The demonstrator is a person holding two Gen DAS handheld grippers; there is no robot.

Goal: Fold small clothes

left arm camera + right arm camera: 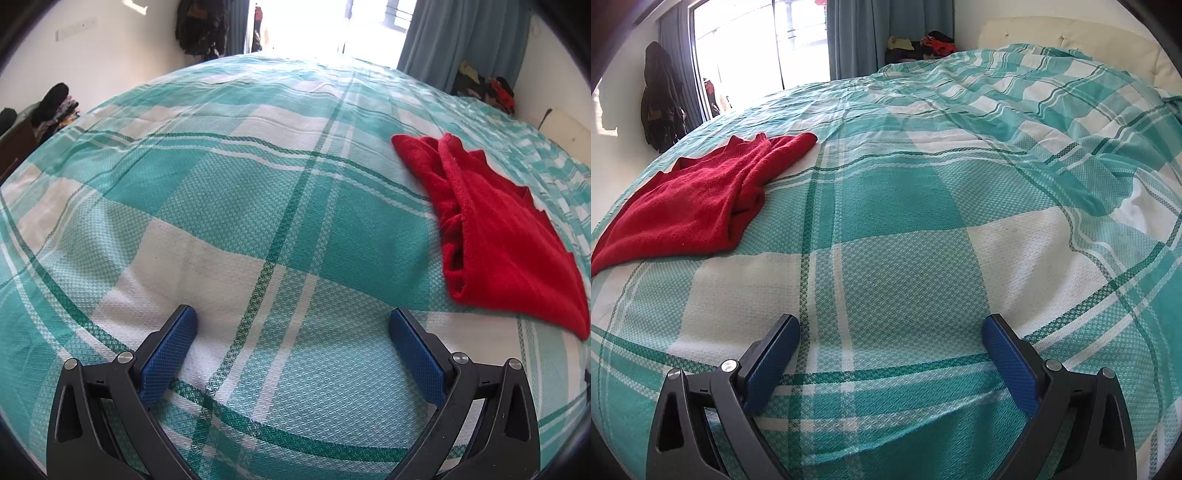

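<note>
A small red knit garment (498,229) lies folded on the teal-and-white checked bedspread (240,192), off to the right in the left wrist view. The right wrist view has the same red garment (690,199) at its left. My left gripper (293,314) hovers open above bare bedspread, well to the left of the garment, with nothing between its blue pads (170,354). My right gripper (891,321) is also open and empty, over the bedspread (923,229) to the right of the garment.
Rumpled bedspread folds (1089,158) rise toward a cream headboard (1071,33) at the right. Blue curtains (461,37) frame a bright window. Dark clothes hang on the wall (201,26), and piles of clothes (484,88) sit past the bed's far edge.
</note>
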